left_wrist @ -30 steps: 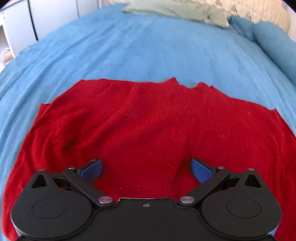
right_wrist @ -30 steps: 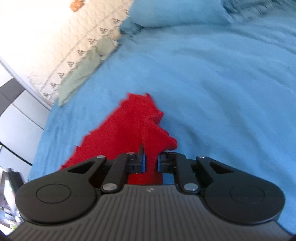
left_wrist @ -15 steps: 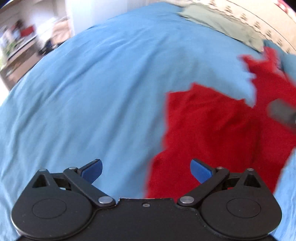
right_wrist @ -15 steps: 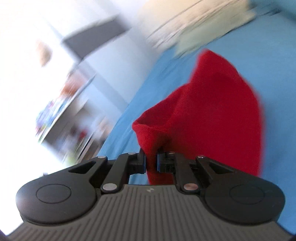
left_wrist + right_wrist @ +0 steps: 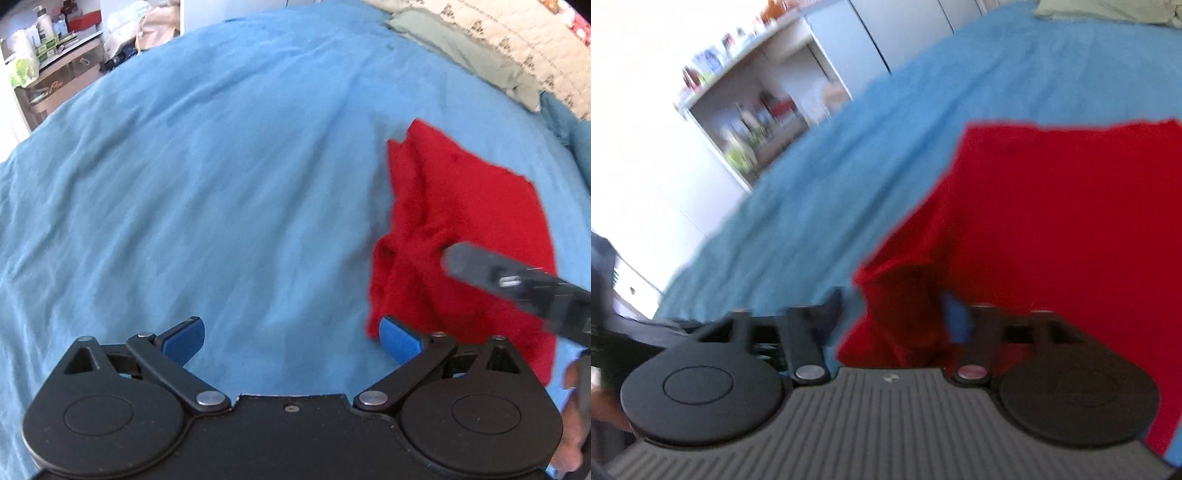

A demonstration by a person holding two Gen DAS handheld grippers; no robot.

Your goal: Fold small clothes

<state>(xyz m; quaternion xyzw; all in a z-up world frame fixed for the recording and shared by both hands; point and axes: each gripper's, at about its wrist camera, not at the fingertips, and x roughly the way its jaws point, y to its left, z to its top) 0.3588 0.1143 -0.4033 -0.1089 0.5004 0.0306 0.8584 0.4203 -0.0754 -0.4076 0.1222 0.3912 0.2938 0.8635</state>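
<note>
Left wrist view looks steeply down, close over the blue bed [image 5: 221,184]. Right wrist view is shallower, rolled, closer. Both share the red garment [image 5: 461,229] [image 5: 1052,221] and shelving [image 5: 55,55] [image 5: 746,122].

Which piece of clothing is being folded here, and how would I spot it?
Start with the big blue bedspread that fills the view. On its right side lies a red knitted garment, doubled over and rumpled. It is the only bright red thing; the pale green cloth lies far off at the bed's edge.

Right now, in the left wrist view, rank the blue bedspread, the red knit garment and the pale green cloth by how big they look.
1. blue bedspread
2. red knit garment
3. pale green cloth, though it lies farthest away, so its real size is unsure.
</note>
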